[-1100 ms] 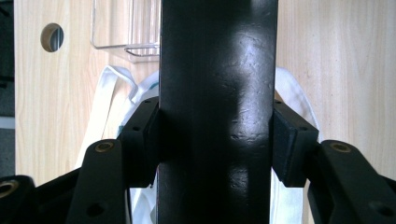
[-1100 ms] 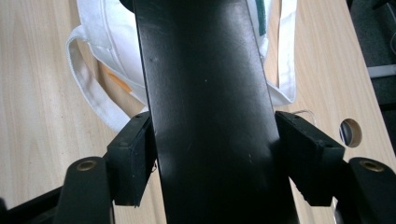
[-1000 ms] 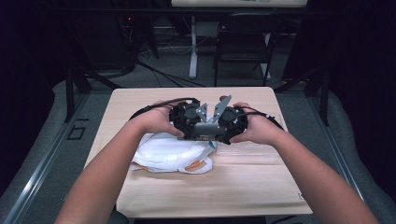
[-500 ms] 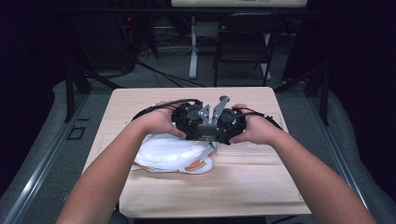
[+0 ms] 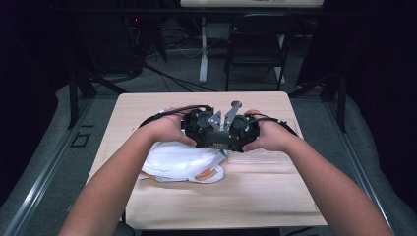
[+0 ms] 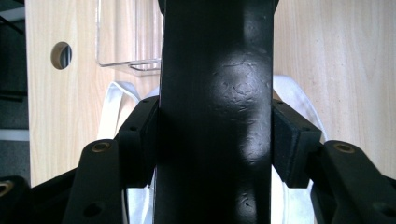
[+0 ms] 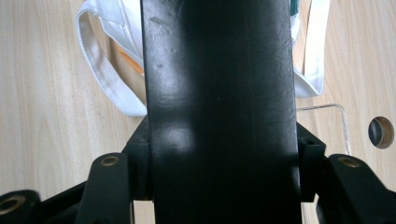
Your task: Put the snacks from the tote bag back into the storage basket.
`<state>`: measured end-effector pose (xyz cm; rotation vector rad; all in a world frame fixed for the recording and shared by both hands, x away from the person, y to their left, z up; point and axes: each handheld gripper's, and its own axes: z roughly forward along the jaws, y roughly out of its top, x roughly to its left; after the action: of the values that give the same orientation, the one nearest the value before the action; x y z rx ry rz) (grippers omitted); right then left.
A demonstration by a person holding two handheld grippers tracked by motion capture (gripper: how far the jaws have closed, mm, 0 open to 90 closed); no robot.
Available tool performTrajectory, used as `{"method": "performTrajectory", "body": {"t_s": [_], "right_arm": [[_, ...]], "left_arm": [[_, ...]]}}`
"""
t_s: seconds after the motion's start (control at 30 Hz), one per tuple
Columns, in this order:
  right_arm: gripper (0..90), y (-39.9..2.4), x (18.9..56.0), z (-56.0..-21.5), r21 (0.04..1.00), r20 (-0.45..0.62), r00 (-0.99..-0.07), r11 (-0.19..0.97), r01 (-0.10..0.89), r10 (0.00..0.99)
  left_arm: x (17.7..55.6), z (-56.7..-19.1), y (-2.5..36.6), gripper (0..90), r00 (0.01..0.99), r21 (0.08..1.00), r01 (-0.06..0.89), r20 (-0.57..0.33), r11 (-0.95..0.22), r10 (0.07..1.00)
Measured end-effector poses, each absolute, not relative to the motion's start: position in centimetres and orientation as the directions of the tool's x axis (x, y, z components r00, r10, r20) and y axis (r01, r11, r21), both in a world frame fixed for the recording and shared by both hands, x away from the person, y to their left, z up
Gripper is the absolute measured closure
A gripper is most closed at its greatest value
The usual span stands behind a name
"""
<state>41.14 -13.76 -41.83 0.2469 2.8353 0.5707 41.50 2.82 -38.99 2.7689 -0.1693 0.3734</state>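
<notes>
Squarely over mid-counter [image 5: 275, 196], clamping a black bar [image 6: 215, 70] with the left tool [image 6: 215, 140], pads tight on both flanks. Likewise pinching a matching dark bar [image 7: 219, 70] with the right tool [image 7: 222, 158], having just narrowed onto it. Held above a crumpled white bag [image 5: 172, 160] nearer the left edge.

The worktop [image 5: 275, 196] is pale, matt wood grain. On it lies a white cloth bag [image 5: 172, 160] (soft, creased, with woven straps). The black block [image 6: 215, 112] between the jaws looks smooth, faintly glossy plastic.
</notes>
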Motion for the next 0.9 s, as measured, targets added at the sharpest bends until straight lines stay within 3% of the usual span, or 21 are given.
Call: {"method": "performTrajectory", "body": {"t_s": [0.17,0.4,0.9], "right_arm": [[42.1,-13.9,41.1,-41.9,0.428,-0.18,-0.957,0.894,0.134,0.229],[42.3,-14.1,41.6,-41.7,0.373,-0.194,-0.961,0.921,0.116,0.199],[42.4,-14.7,42.5,-42.2,0.372,-0.193,-0.958,0.919,0.127,0.211]], "left_arm": [[41.5,-38.8,3.0,40.1,0.957,0.332,-0.159,0.283,-0.93,-0.062],[41.6,-38.3,3.4,36.8,0.958,0.359,-0.136,0.286,-0.923,-0.03],[41.4,-37.4,6.1,36.0,0.945,0.367,-0.101,0.325,-0.925,0.025]]}}
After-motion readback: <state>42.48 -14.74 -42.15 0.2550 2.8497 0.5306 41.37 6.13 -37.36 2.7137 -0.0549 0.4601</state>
